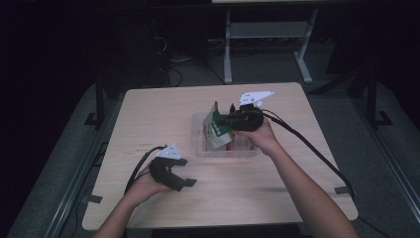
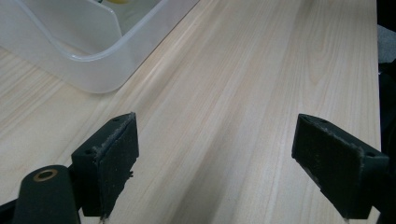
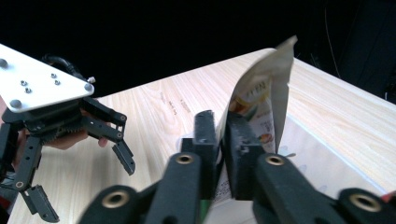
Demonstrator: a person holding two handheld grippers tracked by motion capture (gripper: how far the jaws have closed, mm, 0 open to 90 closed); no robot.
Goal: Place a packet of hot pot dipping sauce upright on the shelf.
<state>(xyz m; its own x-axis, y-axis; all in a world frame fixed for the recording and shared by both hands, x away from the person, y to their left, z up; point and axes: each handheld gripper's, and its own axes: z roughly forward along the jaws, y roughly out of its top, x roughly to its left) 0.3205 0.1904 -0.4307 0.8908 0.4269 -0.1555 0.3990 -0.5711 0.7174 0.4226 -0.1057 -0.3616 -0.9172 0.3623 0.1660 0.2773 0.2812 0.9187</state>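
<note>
Light: dim overall; surroundings beyond the table (image 1: 163, 119) were near black.
Focus: near jaws were soft in both gripper views.
Glare: white plate overexposed.

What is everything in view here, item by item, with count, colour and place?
table: one, light wood, centre of the high view.
bin: one, clear plastic, on the table right of centre.
pouch: one, white and green with print, standing up out of the bin.
frame: one, white metal, on the floor behind the table.
left hand-held gripper: one, black, jaws wide apart over bare table near the front left.
right hand-held gripper: one, black, over the bin, jaws closed on the pouch.
forearms: two, coming in from the bottom edge.
</note>
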